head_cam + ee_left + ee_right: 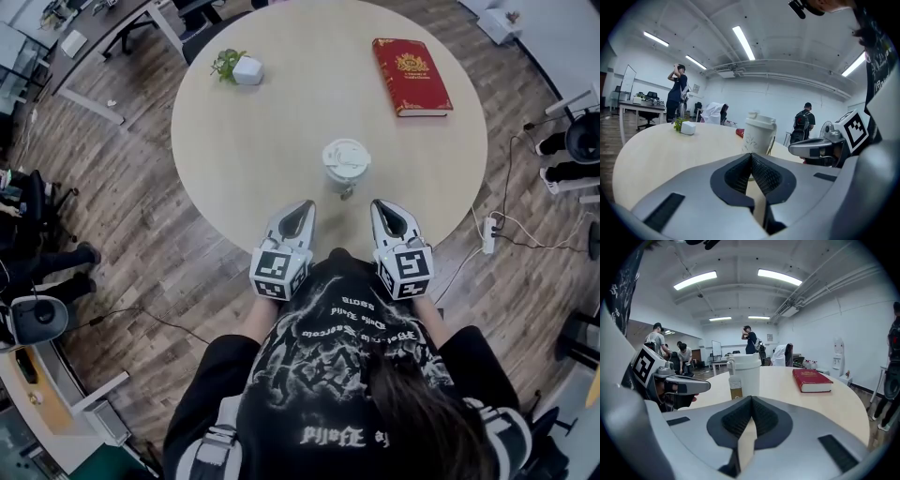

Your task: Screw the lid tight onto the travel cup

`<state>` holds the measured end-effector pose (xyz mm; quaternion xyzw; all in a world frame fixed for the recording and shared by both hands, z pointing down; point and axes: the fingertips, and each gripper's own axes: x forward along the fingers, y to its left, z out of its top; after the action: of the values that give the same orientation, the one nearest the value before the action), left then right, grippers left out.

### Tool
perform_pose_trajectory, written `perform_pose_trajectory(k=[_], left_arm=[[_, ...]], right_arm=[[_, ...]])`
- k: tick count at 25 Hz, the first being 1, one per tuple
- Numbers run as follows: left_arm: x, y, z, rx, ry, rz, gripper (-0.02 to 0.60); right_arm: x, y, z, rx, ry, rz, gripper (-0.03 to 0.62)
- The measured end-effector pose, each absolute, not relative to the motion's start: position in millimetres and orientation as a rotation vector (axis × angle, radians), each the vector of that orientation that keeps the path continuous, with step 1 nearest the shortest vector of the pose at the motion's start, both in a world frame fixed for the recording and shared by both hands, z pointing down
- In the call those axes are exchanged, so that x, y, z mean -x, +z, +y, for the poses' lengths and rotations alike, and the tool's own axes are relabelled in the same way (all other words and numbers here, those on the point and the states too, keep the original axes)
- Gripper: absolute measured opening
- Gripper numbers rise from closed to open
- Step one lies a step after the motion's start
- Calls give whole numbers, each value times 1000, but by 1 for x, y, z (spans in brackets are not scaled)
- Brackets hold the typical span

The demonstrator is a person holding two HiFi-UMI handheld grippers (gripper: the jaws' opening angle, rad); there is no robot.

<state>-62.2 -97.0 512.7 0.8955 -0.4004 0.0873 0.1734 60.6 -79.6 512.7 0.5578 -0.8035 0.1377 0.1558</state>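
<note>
**Both claws shut and empty, lidded cup just beyond them**

The travel cup stands upright on the round table, close to its near edge and a little right of centre. Its white lid sits on top and covers the mouth, so nothing of what is inside can be seen. Whether the lid is screwed down cannot be told. A small tab hangs down the cup's near side.

The left gripper lies at the table's near edge, to the left of the cup. Its jaws are pressed together with nothing between them, and the tips stop short of the cup. The right gripper lies level with it on the right. Its jaws too are closed tight on nothing and stand clear of the cup. The cup is beyond the gap between the two tips.

At the far left of the table a small white planter holds a green plant. A red book lies flat at the far right, well apart from the cup.
</note>
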Motion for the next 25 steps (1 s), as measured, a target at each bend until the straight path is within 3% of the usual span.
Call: perform_pose_trajectory(k=[25], left_arm=[[62,530,-97,-2471,244,-1046,21]], right_arm=[[-55,528,-78,-1535,433,-2273,5]])
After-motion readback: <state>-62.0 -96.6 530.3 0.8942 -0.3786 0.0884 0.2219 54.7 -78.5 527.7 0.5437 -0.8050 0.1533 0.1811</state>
